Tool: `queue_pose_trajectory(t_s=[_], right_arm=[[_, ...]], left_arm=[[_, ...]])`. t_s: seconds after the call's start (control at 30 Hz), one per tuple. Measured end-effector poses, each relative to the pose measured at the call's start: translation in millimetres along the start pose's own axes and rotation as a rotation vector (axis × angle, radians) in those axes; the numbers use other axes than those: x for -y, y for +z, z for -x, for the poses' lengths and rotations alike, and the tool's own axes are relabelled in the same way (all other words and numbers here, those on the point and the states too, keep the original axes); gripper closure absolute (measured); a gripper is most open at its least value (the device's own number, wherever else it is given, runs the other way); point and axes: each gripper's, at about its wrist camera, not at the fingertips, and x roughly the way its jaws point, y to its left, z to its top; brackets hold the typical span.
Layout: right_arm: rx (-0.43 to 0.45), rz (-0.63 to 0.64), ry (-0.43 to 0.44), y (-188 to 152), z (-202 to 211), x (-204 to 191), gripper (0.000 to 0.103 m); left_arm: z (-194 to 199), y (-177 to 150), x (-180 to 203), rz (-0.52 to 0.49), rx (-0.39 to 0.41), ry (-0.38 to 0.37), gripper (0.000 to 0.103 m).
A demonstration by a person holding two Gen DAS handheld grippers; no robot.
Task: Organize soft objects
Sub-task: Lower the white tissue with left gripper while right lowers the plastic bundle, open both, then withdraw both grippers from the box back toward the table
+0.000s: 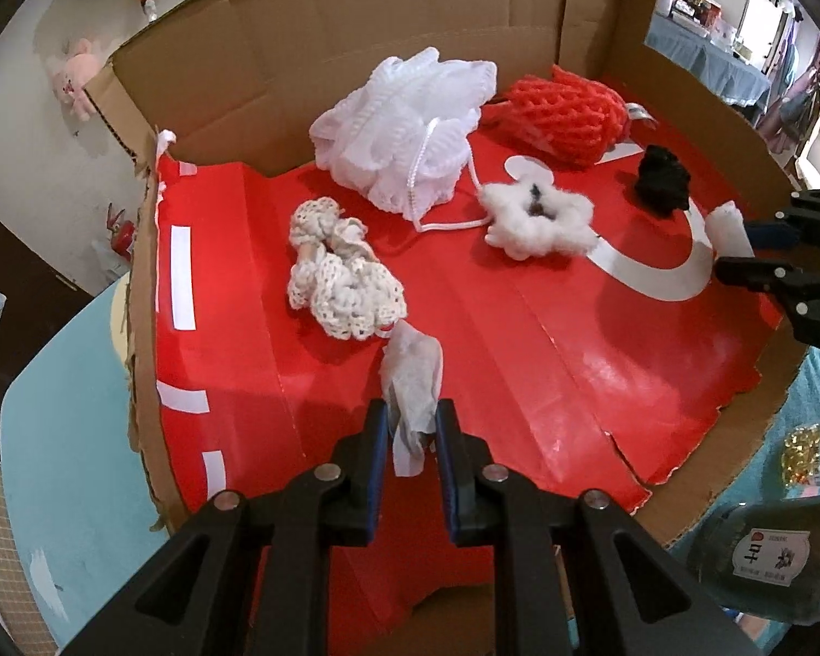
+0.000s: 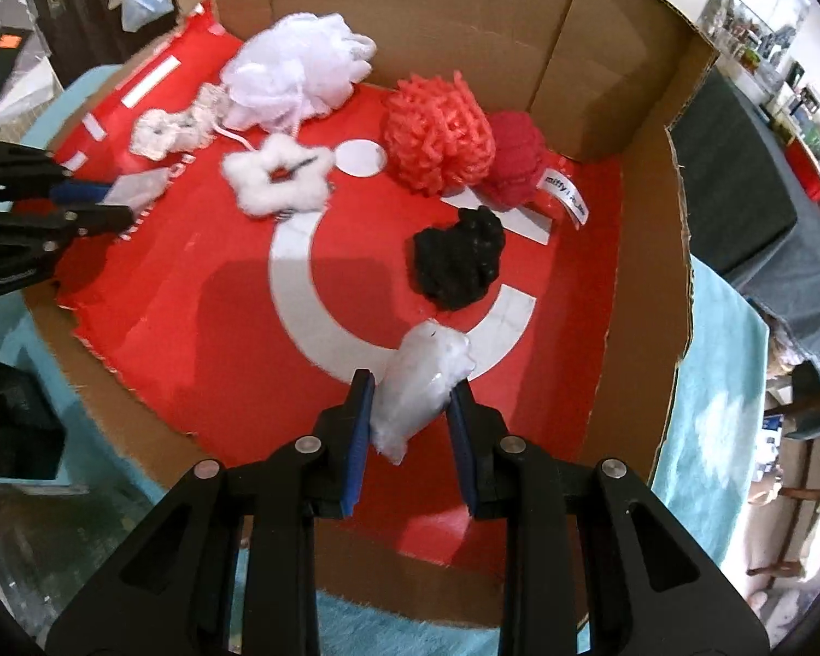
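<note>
Left wrist view: left gripper fingers pinch crumpled grey-white tissue wad.
R gripper fingers clamp clear plastic-wrapped white fluff bundle, both over red-lined cardboard box.

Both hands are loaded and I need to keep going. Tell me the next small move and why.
Probably lower the right gripper and release its clear plastic bag on the bare red floor beside the black scrunchie. Both grippers already hold items: the left gripper pinches a crumpled tissue.
</note>
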Motion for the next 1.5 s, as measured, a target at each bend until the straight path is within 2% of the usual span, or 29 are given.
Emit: queue_pose_trajectory(t_s=[0.37, 0.53, 0.63, 0.7, 0.77, 0.83, 0.97, 1.07, 1.2, 1.3, 1.37, 1.5], right_arm=[[-0.021, 0.022, -0.03, 2, -13, -5, 0.077], [-0.023, 0.028, -0.04, 3, -16, -13, 0.075], [-0.019, 0.036, -0.046, 2, -15, -15, 0.073], [-0.019, 0.04, -0.044, 0, -13, -15, 0.068], [-0.014, 0.048, -0.02, -2, -11, -17, 0.051], [0.002, 0.063, -0.038, -4, -5, -24, 0.046], [0.041, 0.059, -0.067, -5, 12, -28, 0.044], [0.071, 0.041, -0.094, -6, 28, -27, 0.042], [0.121, 0.005, -0.101, -11, 55, -22, 0.037], [0.166, -0.025, -0.101, -16, 81, -16, 0.036], [0.202, -0.046, -0.092, -23, 98, -16, 0.029], [0.286, -0.073, -0.084, -36, 133, -19, 0.027]], left_arm=[[0, 4, 4, -0.01, -0.001, 0.004, 0.085], [1, 3, 6, -0.013, -0.004, 0.001, 0.075], [2, 3, 7, -0.014, 0.003, -0.007, 0.065], [6, 3, 8, -0.012, 0.017, -0.013, 0.056], [12, 3, 9, -0.008, 0.032, -0.019, 0.052], [19, 3, 9, -0.006, 0.048, -0.023, 0.047], [39, -1, 11, 0.001, 0.099, -0.027, 0.033], [61, -5, 13, 0.012, 0.153, -0.022, 0.028], [93, -17, 16, 0.04, 0.24, -0.016, 0.016], [123, -28, 21, 0.062, 0.316, -0.004, 0.01], [138, -34, 24, 0.076, 0.36, -0.003, 0.007], [174, -54, 37, 0.098, 0.456, -0.001, 0.002]])
